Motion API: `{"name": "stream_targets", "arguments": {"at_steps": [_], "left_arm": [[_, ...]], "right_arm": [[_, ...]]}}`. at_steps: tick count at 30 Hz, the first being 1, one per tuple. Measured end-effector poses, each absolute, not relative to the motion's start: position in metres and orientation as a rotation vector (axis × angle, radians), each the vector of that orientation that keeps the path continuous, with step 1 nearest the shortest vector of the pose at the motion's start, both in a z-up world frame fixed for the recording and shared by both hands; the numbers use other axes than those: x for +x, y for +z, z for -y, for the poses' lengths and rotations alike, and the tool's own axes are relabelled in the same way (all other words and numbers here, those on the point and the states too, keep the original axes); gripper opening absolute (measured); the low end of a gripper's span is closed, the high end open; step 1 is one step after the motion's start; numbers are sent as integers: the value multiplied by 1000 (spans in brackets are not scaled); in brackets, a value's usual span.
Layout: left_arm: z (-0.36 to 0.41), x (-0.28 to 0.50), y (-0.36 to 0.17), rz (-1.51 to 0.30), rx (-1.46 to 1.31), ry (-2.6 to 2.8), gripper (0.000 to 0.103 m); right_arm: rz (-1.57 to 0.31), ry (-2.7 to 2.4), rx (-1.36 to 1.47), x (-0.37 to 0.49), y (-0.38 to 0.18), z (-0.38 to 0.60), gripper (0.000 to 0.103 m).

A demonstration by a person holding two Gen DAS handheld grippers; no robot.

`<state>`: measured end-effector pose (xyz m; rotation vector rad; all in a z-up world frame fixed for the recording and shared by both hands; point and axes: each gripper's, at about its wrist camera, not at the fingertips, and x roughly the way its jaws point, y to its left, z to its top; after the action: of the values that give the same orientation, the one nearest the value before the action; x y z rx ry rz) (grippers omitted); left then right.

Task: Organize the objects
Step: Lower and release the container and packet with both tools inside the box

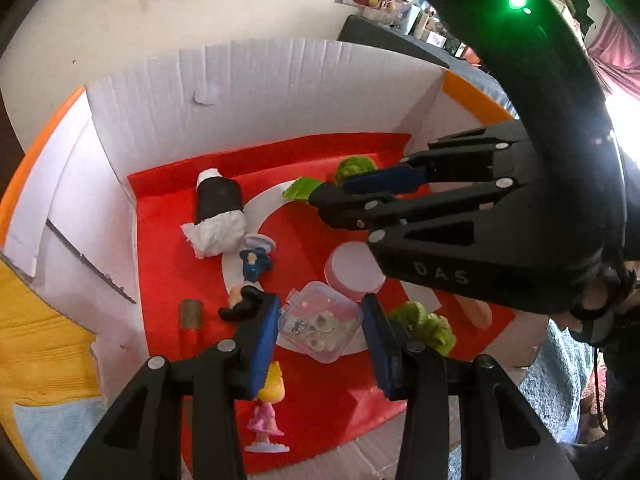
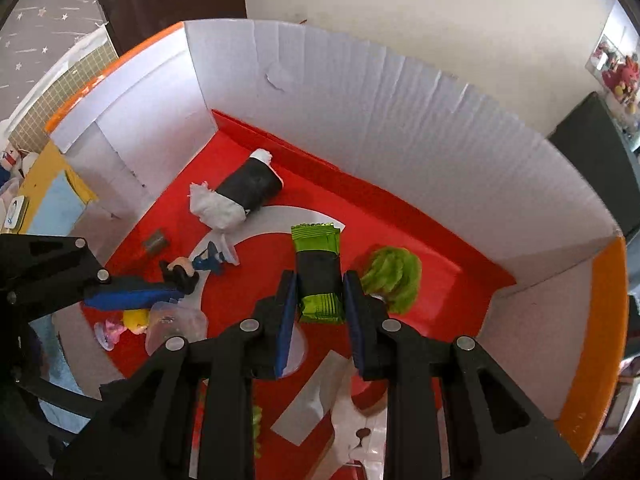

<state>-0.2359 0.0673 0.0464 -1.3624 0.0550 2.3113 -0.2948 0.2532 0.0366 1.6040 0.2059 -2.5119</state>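
I have both grippers down inside the white cardboard box (image 2: 360,92), over its red floor sheet (image 1: 168,248).

My right gripper (image 2: 318,292) is clenched on a green and black snack packet (image 2: 318,268); the pads press its two sides, and its crimped far end sticks out past the fingertips toward the back wall of the box. From the left wrist view that same packet shows only as a green tip (image 1: 298,191), the rest hidden behind the right gripper (image 1: 340,196).

My left gripper (image 1: 320,332) holds a small clear plastic box (image 1: 320,322) between its blue pads. The pads sit right at the box's sides, so I read it as grasped, though its near corner is hidden by the fingers. The beads or trinkets inside are too blurred to name.

On the red sheet I see a black roll with white paper ends (image 2: 236,194) near the back left corner, a dark-haired figurine in blue (image 1: 250,276) lying down, and a blonde figurine in pink (image 1: 268,412) partly covered by my left finger. A round pink-rimmed lid (image 1: 352,272) is half cut off by the right gripper. Two green crumpled clumps (image 1: 424,324) lie nearby; I cannot tell what they are. A small red and grey tube (image 1: 191,326) lies by the left wall.
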Motion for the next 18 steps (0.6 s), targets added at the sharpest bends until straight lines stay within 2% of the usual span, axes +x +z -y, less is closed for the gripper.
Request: {"name": "stream_targets", "arguments": {"at_steps": [18], "left_arm": [[-78,-226,34,-56,-1404,2284,44]], "right_arm": [[-163,-2462,1682,-293,22,-260,23]]}}
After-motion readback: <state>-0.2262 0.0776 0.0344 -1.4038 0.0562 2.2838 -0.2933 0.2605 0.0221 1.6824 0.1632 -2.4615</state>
